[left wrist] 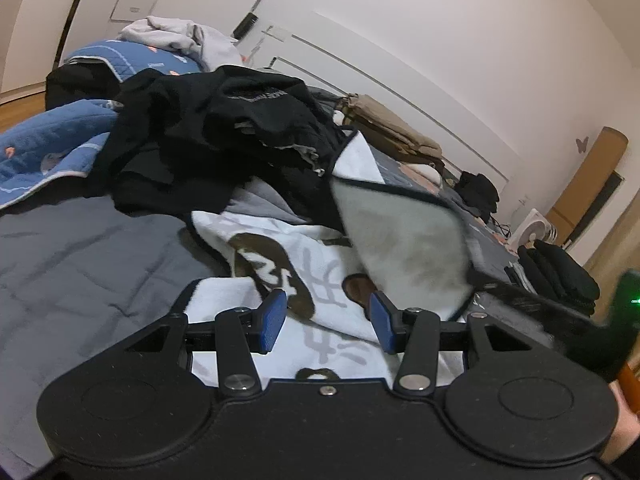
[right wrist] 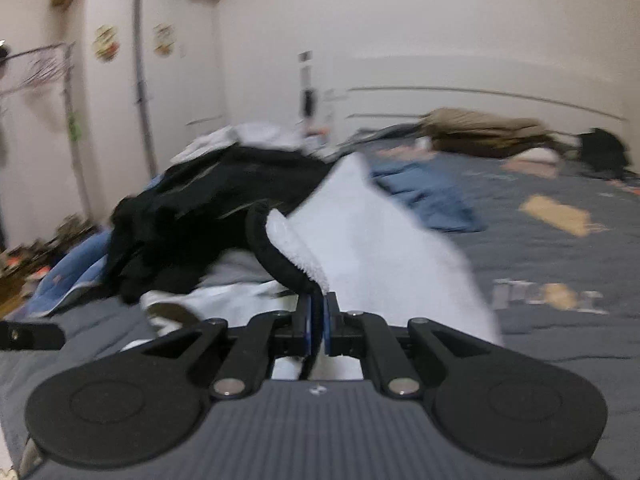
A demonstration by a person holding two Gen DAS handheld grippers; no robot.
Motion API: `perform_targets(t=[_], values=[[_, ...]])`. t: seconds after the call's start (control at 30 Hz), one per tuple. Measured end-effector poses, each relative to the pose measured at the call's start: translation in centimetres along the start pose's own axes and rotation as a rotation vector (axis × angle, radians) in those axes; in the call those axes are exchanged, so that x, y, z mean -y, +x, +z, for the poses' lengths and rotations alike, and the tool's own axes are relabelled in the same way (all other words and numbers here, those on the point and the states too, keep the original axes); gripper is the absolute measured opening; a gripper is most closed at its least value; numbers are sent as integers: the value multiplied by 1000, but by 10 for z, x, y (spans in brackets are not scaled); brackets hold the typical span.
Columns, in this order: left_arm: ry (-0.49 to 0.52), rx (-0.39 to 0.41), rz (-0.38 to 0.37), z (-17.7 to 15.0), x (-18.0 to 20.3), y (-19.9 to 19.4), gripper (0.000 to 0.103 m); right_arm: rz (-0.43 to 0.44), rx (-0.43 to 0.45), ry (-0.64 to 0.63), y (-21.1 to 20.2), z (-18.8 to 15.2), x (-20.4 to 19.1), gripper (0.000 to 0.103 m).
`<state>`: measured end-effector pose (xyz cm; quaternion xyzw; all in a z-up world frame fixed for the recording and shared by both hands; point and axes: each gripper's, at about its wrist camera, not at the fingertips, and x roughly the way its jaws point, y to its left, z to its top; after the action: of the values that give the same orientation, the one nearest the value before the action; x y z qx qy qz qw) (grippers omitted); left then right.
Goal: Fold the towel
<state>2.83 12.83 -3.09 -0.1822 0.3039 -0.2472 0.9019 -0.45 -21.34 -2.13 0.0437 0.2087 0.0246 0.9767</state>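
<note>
A white towel point(left wrist: 280, 248) with brown and grey print and black trim lies on the grey bed cover point(left wrist: 80, 248). In the left wrist view my left gripper point(left wrist: 328, 322) hovers just over its near part. The blue pads point(left wrist: 274, 320) stand apart with nothing pressed between them. One corner of the towel point(left wrist: 404, 236) is lifted and blurred, its plain underside showing. In the right wrist view my right gripper point(right wrist: 319, 320) is shut on the towel's black-trimmed edge point(right wrist: 280, 264). The white cloth point(right wrist: 380, 240) rises from the jaws and drapes to the right.
A heap of black clothes point(left wrist: 224, 132) lies just behind the towel, with a blue quilt point(left wrist: 44, 152) to its left. Folded tan garments point(left wrist: 392, 128) and more dark clothes point(left wrist: 560, 276) sit along the bed's far side. A white fan point(left wrist: 532, 232) stands by the wall.
</note>
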Motion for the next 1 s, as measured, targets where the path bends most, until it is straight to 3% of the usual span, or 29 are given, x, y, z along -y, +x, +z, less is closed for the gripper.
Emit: perform_targets(t=[0.47, 0.7, 0.9, 1.0], values=[[130, -81, -100, -27, 53, 17, 46, -411, 166, 374, -153, -6, 186, 4], [176, -129, -152, -40, 81, 33, 46, -606, 247, 480, -230, -22, 250, 4], [231, -195, -310, -60, 115, 44, 47, -766, 290, 541, -290, -39, 290, 4], [254, -220, -420, -70, 134, 46, 48, -817, 225, 514, -294, -53, 302, 4]])
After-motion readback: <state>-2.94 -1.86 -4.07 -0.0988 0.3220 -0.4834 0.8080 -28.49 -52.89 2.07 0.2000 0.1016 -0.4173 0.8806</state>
